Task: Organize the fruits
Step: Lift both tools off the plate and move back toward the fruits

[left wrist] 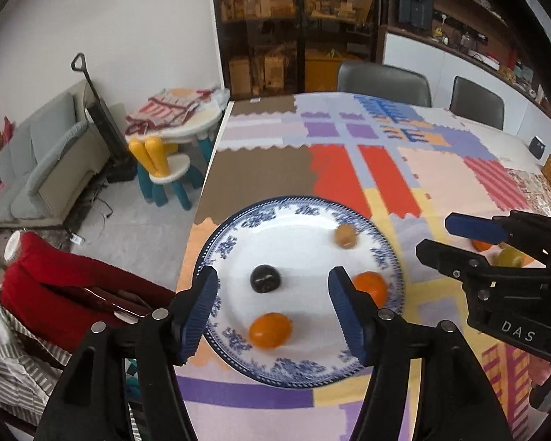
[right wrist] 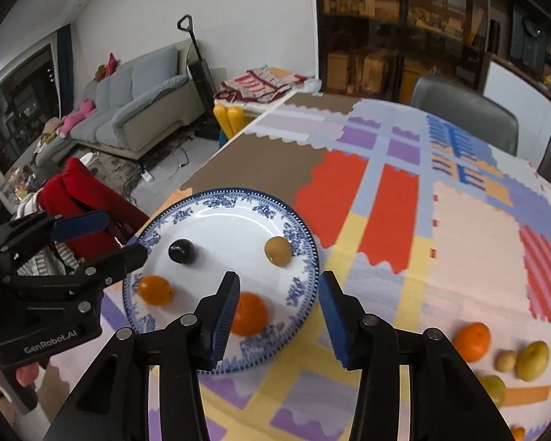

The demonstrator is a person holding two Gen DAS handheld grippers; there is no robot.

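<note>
Both grippers empty, jaws wide apart. Left gripper (left wrist: 273, 307) hovers over the plate (left wrist: 238, 228); right gripper (right wrist: 279, 316) hangs above the plate's right rim. Next pick probably a loose fruit near the table's right edge: swing right gripper over the orange (right wrist: 472, 341), straddle it, close gently, it rolls. Plate at the table's left edge carries a dark plum (left wrist: 265, 278), tan fruit (left wrist: 345, 235), two oranges. Pear (right wrist: 532, 361) and small fruits lie beside the loose orange.

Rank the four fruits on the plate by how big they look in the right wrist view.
1. Orange, though it is nearest the camera, so its lead is unsure.
2. Small orange fruit.
3. Tan fruit and dark plum look alike; no ranking.
</note>
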